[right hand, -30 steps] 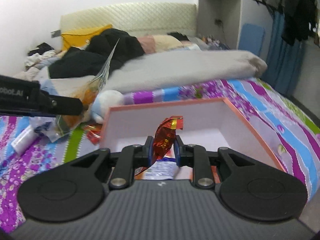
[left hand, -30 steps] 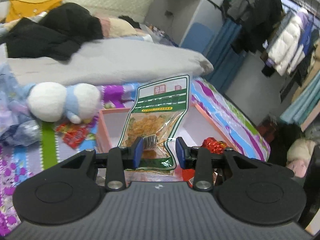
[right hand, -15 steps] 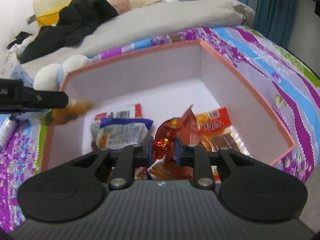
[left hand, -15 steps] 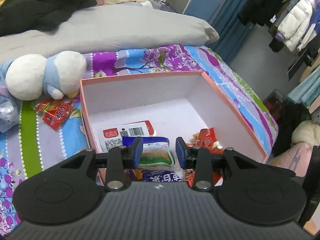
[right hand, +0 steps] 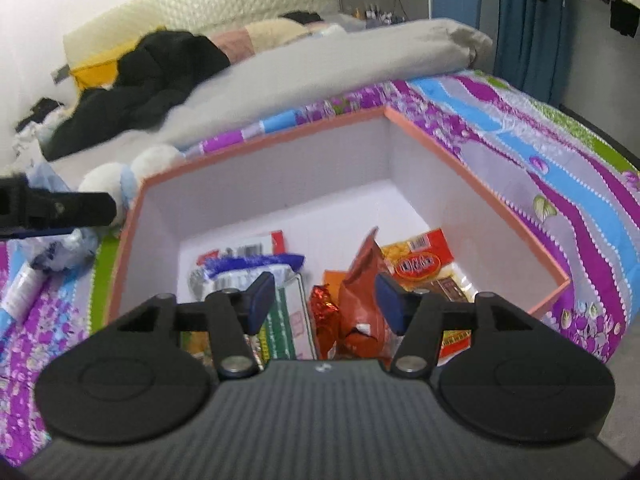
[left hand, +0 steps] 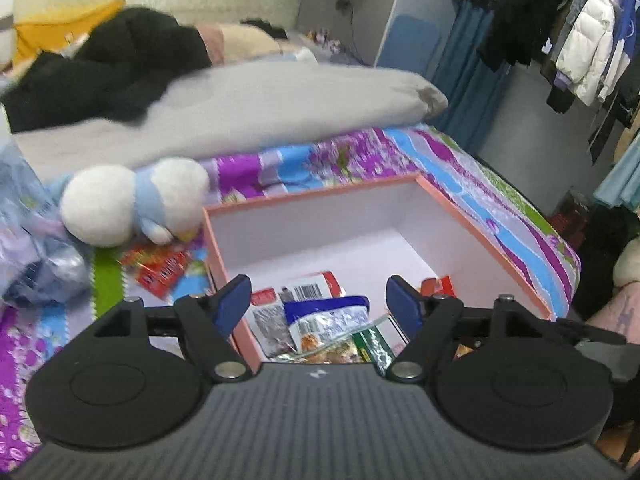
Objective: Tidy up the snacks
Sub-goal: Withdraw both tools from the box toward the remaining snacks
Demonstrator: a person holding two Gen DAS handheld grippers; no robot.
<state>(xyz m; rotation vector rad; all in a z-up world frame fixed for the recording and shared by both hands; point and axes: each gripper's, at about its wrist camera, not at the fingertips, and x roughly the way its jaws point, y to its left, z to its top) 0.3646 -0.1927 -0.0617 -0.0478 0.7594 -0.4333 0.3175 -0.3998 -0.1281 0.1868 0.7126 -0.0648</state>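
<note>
A pink-rimmed box (left hand: 316, 194) (right hand: 256, 148) with white walls sits on the patterned bedspread and holds several snack packets. My left gripper (left hand: 322, 304) is open and empty above the box's near left corner, over a blue-and-white packet (left hand: 326, 316) and the green packet (left hand: 372, 346). My right gripper (right hand: 326, 300) is open and empty above an orange-red pouch (right hand: 362, 280) and a red foil candy (right hand: 324, 312). A red-and-yellow packet (right hand: 418, 262) lies at the box's right. A red snack packet (left hand: 160, 268) lies on the bed left of the box.
A white and blue plush toy (left hand: 132, 200) lies left of the box. A clear plastic bag (left hand: 28, 248) sits at far left. A grey duvet (left hand: 224, 108) and black clothing (left hand: 104, 64) lie behind. The left gripper's finger (right hand: 60, 210) shows in the right wrist view.
Both grippers opened. The left one let go of the green packet and the right one let go of the red foil candy; both now lie in the box. Both grippers rose slightly.
</note>
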